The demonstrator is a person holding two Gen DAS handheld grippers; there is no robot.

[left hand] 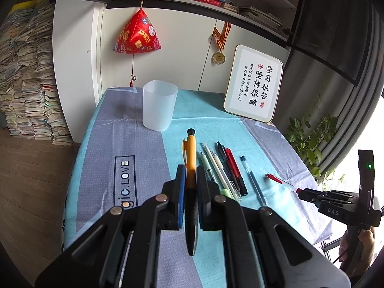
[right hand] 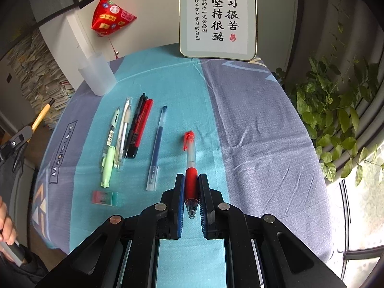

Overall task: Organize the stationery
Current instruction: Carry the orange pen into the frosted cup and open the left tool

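Above blue cloth [right hand: 264, 132], fingers pinch orange pen [left hand: 191, 158], red pen [right hand: 191, 168].

Orange pen [left hand: 191, 158]: mid barrel hidden betw. left gripper [left hand: 191, 168] pads. Eraser [right hand: 105, 197] print too small to read. Person's hand [right hand: 6, 225], by desk [right hand: 264, 120] corner, cut off at pic edge.

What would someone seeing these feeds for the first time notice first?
Each set of tongs is shut on a pen: the left tongs hold an orange pen, the right tongs a red gel pen. A row of pens lies on the blue tablecloth, with a translucent cup near the far edge. A framed calligraphy board stands at the back.
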